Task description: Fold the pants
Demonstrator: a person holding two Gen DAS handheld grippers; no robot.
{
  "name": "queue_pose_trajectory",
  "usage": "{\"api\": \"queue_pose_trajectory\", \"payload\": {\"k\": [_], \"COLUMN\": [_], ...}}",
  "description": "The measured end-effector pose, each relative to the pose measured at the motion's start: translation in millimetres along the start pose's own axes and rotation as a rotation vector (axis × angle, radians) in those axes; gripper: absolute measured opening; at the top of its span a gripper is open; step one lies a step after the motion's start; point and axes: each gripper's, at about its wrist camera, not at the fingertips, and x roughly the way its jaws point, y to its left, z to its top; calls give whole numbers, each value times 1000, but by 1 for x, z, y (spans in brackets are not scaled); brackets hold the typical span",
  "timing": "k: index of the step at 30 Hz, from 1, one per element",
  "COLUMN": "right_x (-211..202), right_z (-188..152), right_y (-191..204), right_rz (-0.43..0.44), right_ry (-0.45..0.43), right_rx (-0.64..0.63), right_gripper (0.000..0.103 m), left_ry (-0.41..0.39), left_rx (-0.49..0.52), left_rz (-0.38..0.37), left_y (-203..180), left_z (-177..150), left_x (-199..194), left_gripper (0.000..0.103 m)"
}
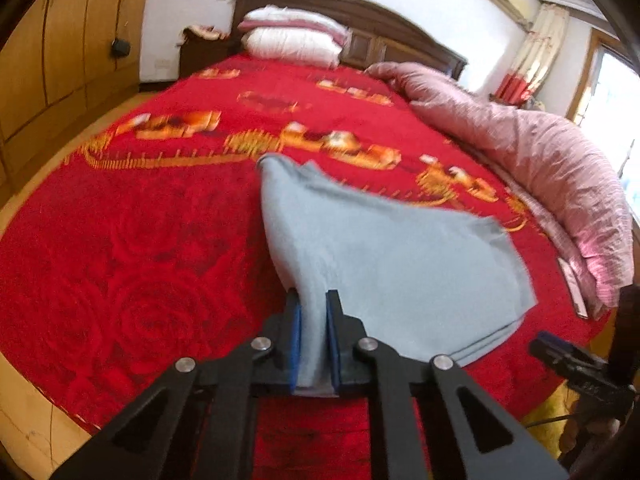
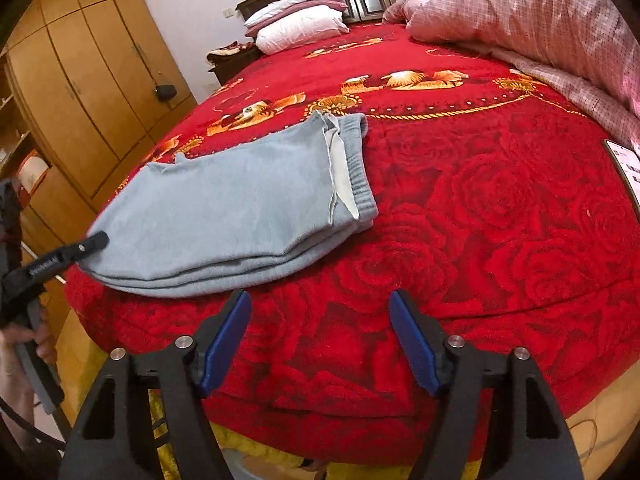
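Note:
Light grey-blue pants (image 2: pixel 240 216) lie folded in layers on the red bed blanket (image 2: pixel 480 220), waistband at the right end. My left gripper (image 1: pixel 314 300) is shut on the pants' left edge (image 1: pixel 380 264) and lifts it slightly; it shows at the left of the right wrist view (image 2: pixel 94 240). My right gripper (image 2: pixel 320 304) is open and empty, just in front of the pants near the bed's front edge. It shows at the right edge of the left wrist view (image 1: pixel 548 344).
A pink quilt (image 1: pixel 540 168) is heaped along the bed's right side. Two pillows (image 1: pixel 292 36) lie by the dark headboard. Wooden wardrobes (image 2: pixel 88 80) stand to the left. A white card or phone (image 2: pixel 624 164) lies at the bed's right edge.

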Motion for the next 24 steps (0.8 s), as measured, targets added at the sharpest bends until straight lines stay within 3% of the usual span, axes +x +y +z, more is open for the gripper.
{"api": "queue_pose_trajectory", "payload": {"k": [15,24], "right_x": [-21,-27], "right_z": [4,4], "right_y": [-10,-23], "right_rz": [15,-6], "right_ry": [-76,-93], "right_rx": [17,58], "right_gripper": [74,74], "left_ry": [-100,-44], "left_rx": [198,323], "left_rz": [-130,-263], "left_y": [-87,-150], "left_z": [35,35], "left_x": [-36,-13], "left_gripper": [10,10]}}
